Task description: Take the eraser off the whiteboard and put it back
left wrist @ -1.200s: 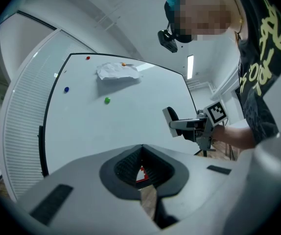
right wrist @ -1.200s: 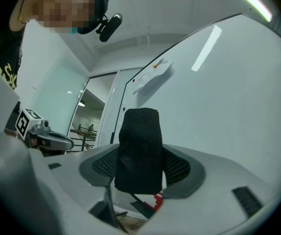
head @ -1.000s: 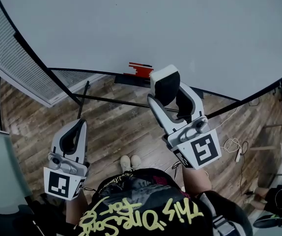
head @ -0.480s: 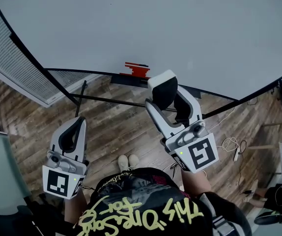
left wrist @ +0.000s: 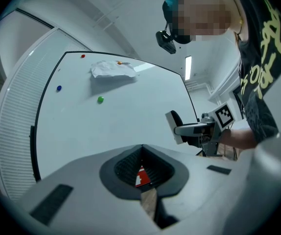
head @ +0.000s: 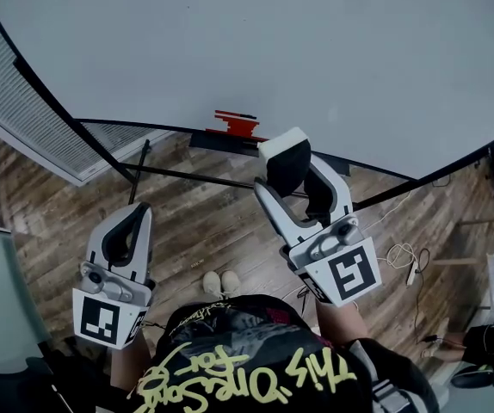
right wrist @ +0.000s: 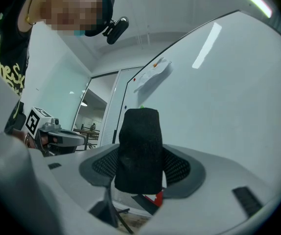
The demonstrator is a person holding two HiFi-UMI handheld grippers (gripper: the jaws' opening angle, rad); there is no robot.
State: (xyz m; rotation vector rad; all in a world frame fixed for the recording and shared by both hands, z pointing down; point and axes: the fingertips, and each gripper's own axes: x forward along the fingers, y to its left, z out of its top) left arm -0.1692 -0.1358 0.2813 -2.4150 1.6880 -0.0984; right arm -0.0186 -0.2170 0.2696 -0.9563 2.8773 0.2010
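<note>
Eraser off the board, in the right claw – return not yet made

Whiteboard fills the upper head view. The right gripper hangs before its lower edge, jaws clamped on the eraser, which stands up out of them, clear of the board. The left gripper sits lower and well apart, jaws together with nothing between. A small red holder sits on the bottom rail, just beyond the eraser. Judgement: light, with a stiff white shell and a soft black felt face – pinch across the hard sides, as now, and leave the mounting face free to seat flat
</note>
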